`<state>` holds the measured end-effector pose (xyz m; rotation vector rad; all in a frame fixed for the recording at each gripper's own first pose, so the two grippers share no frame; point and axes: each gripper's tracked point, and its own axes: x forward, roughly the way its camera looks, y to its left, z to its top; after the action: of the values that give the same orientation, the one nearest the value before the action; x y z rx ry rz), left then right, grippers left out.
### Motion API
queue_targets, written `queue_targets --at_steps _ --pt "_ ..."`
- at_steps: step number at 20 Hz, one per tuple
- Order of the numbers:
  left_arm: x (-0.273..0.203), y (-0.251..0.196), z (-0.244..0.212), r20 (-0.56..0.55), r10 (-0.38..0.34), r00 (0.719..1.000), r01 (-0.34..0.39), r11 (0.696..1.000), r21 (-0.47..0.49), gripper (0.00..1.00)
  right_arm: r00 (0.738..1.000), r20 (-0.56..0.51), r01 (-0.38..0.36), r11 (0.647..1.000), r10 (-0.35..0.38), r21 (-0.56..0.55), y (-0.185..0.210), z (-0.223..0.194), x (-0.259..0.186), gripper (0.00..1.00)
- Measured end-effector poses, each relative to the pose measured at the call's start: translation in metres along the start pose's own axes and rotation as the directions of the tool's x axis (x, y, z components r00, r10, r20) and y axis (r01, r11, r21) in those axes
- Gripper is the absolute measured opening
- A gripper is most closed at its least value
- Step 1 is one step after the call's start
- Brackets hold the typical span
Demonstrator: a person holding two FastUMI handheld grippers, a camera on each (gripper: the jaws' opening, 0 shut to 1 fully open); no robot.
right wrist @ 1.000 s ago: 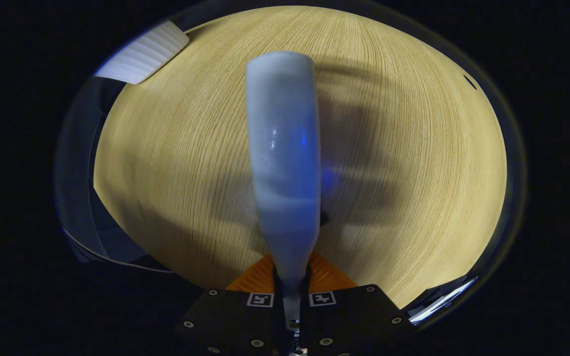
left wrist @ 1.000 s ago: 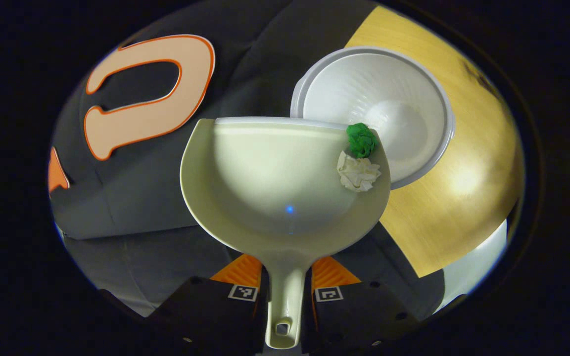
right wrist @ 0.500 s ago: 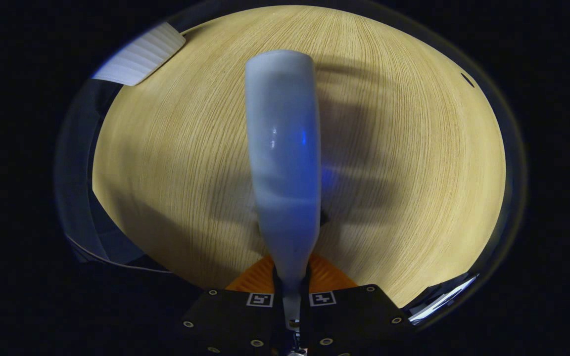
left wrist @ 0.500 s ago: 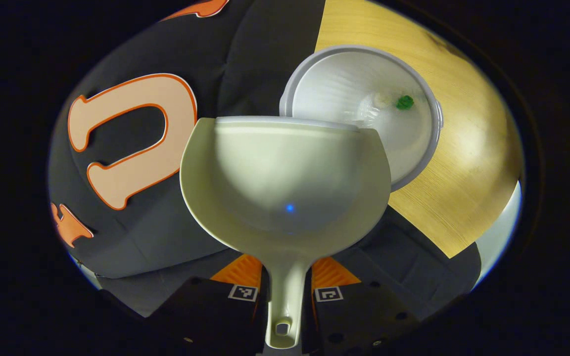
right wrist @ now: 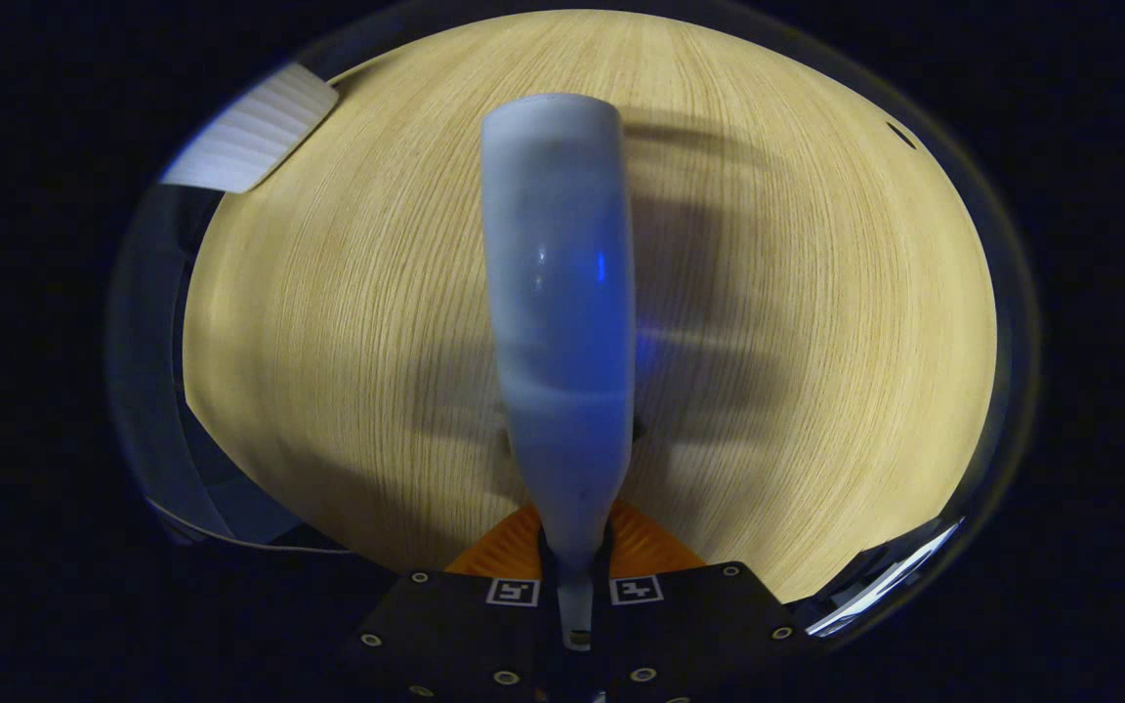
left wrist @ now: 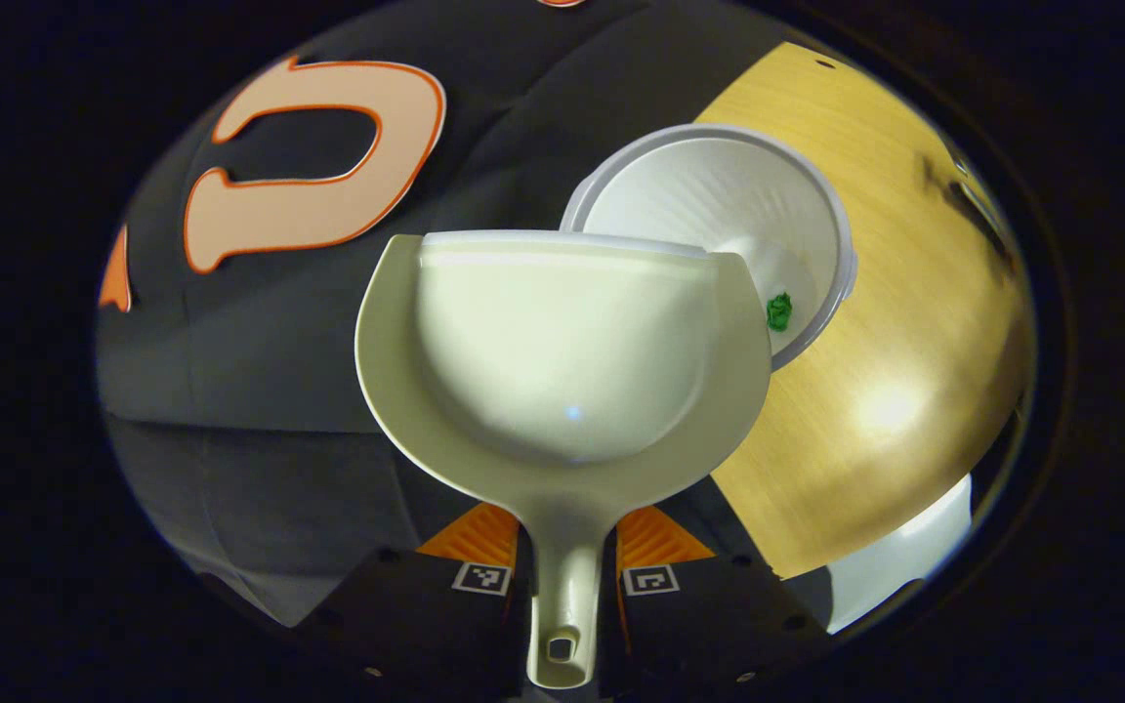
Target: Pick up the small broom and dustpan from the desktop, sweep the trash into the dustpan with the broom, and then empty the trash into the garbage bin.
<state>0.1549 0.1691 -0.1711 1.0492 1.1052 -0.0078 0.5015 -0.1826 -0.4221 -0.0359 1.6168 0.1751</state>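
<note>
In the left gripper view, the left gripper (left wrist: 563, 547) is clamped on the handle of the dustpan (left wrist: 562, 361), both fingers pressing its sides, and the pan is held out ahead with its open lip at the far side. The pan's bowl is bare. Beyond its right far corner sits the white bin (left wrist: 719, 205), its rim partly covered by the pan's lip, and a green scrap (left wrist: 778, 310) lies inside near the bin's near wall. The bin stands on the wooden desktop (left wrist: 895, 342), close to the desk's left edge where the dark cloth begins; open wood stretches to the right of the bin. In the right gripper view, the right gripper (right wrist: 574, 561) is closed on the narrow end of the broom (right wrist: 559, 293), which points forward over the desktop (right wrist: 328, 322). Bare wood lies on both sides of the broom, and the desk's edge curves along the left, with a white ribbed object (right wrist: 250, 132) at the upper left.
</note>
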Motion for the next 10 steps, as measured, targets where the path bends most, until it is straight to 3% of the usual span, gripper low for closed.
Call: queue_targets --at_steps 5,10 --pt "0.024 -0.017 0.021 0.065 -0.013 0.998 0.027 0.974 -0.225 0.27 0.999 0.007 -0.053 0.989 0.053 0.139 -0.020 0.038 -0.010 0.11" --pt "0.019 -0.062 0.074 0.233 -0.094 0.968 0.188 0.885 -0.426 0.27 0.998 0.000 -0.057 0.981 0.059 0.185 -0.045 0.073 -0.020 0.11"
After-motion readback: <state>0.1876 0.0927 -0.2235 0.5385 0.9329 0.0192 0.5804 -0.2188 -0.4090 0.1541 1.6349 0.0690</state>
